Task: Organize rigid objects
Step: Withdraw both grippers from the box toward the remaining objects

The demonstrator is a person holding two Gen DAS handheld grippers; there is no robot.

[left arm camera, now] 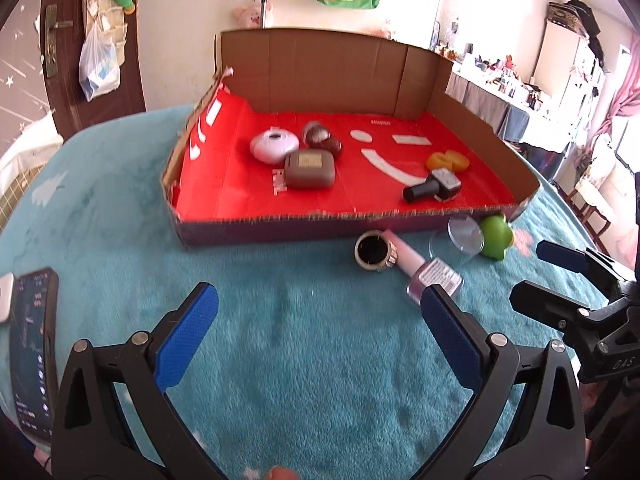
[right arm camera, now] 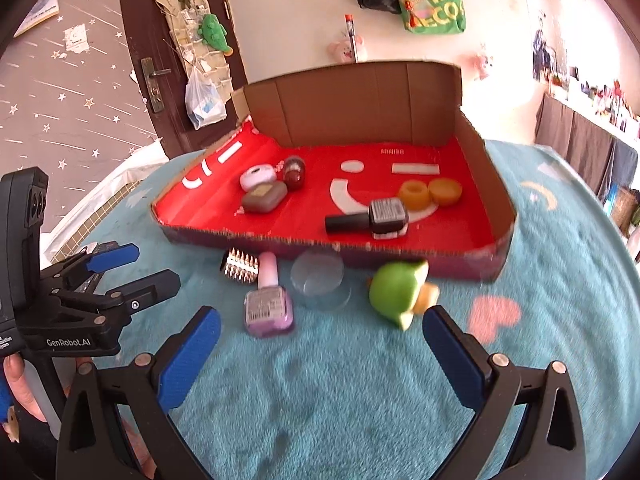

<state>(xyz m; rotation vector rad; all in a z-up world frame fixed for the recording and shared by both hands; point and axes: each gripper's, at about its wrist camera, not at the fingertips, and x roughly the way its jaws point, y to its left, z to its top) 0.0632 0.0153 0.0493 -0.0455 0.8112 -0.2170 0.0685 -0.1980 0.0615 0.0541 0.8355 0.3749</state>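
Both the left gripper [left arm camera: 318, 306] and right gripper [right arm camera: 322, 330] are spread wide, empty, over teal cloth [left arm camera: 280, 360]. Only the left view shows a phone [left arm camera: 30, 348] at far left.

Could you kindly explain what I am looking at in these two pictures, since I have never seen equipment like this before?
There is no robot here: a person holds a two-finger clamp tool in each hand, each with a wide-angle camera looking along its blue-padded fingers. One picture comes from the left gripper, the other from the right gripper. Both are open and hold nothing.

On the teal blanket sits a cardboard tray with a red floor. Inside it lie a white round case, a brown case, a dark nail polish bottle and two orange rings.

In front of the tray, still outside it, lie a pink nail polish bottle, a studded ring, a clear round lid and a green toy.
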